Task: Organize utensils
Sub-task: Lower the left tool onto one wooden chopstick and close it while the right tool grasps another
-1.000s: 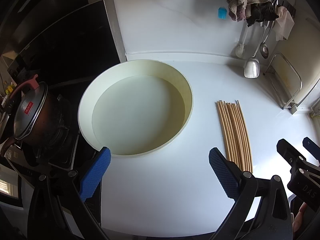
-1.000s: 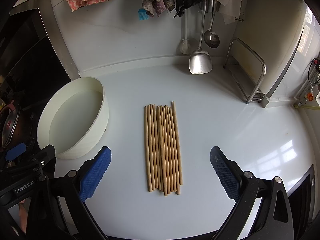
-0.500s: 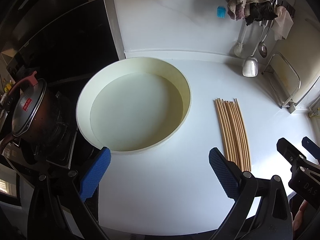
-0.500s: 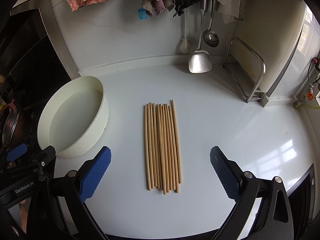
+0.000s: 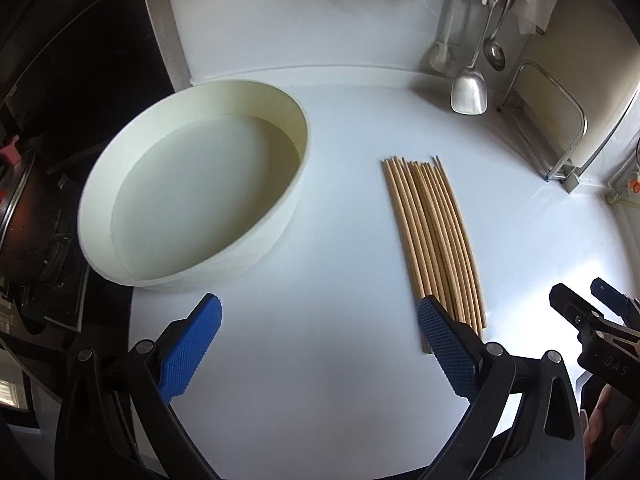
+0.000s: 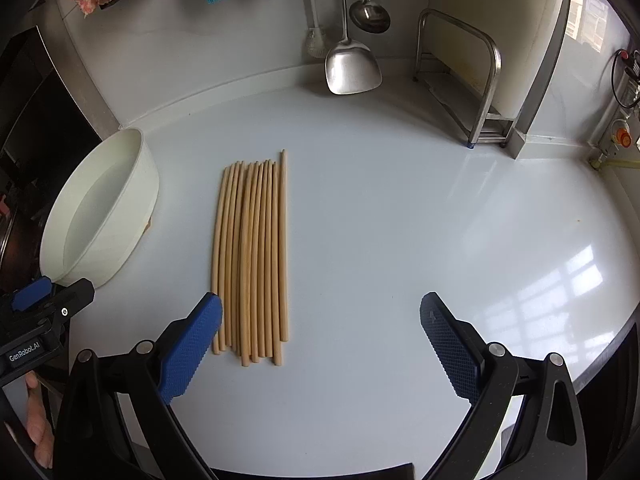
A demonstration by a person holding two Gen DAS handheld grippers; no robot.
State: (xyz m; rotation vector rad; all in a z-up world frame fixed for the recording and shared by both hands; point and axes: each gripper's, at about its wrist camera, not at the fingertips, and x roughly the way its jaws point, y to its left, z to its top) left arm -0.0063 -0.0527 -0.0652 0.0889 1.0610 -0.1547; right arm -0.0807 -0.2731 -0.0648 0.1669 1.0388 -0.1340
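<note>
In the left wrist view, our left gripper (image 5: 318, 350) hangs with its blue pads spread wide and nothing between them. Since a second ago this view has swung toward the bundle of wooden chopsticks (image 5: 434, 236): they sat off to the side then, and now their near ends lie just behind our right-hand pad (image 5: 448, 350). The round cream basin (image 5: 296, 204) has slid away from centre and stands beside the chopsticks, apart from them, with nothing in it. We judge that the left hand is lining up on the bundle, so the pick-up has not begun.

This view alone shows a dark pot (image 5: 16, 216) on the stove beyond the basin, and the tip of our right gripper (image 5: 592, 312) on the far side of the chopsticks from the basin.

In the right wrist view, our right gripper (image 6: 320, 346) is likewise fully spread and holds nothing. The chopsticks (image 6: 252, 256) used to lie midway between its pads; now they lie over by the pad (image 6: 192, 346) nearest the basin (image 6: 144, 200), so this hand has drifted away from the basin. All the sticks rest flat on the white counter (image 6: 400, 220), side by side, one poking out farther than the rest.

Only here do we see the whole metal rack (image 6: 460, 80) against the wall far from the basin, the spatula (image 6: 352, 64) and ladle (image 6: 370, 16) hanging near it, and the body of our left gripper (image 6: 40, 320) in front of the basin.
</note>
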